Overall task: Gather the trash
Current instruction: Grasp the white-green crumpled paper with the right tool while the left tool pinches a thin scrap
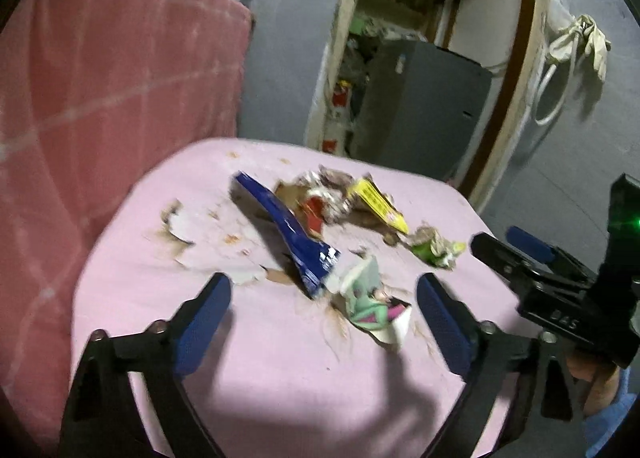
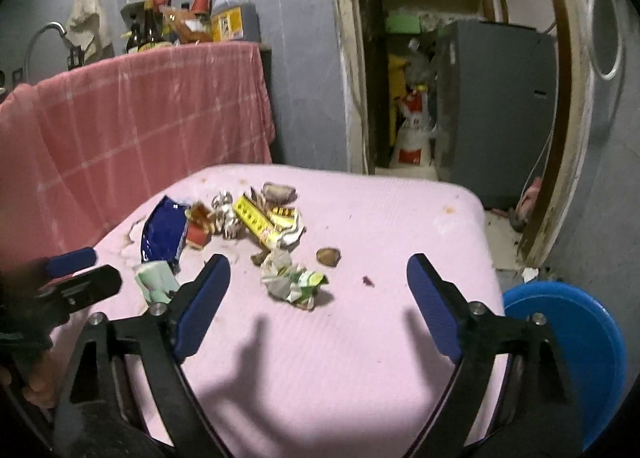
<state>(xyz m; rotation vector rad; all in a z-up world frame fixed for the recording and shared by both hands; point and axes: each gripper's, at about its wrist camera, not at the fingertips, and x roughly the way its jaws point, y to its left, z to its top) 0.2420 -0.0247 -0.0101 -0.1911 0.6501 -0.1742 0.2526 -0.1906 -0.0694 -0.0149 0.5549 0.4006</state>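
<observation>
A red checked cloth [image 2: 140,114] hangs at far left, beside the pink-covered counter [image 2: 360,338] where wrappers [image 2: 256,218] lie heaped at its far left, both grippers' jaws spread empty above it, a doorway [image 2: 460,58] beyond, a blue stool [image 2: 580,338] near right.

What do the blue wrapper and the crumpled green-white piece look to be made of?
Blue wrapper: likely glossy plastic or foil film; it shines and holds sharp creases. Crumpled green-white piece: looks like matte printed paper or thin carton, wadded with soft folds; blur leaves it open.
</observation>
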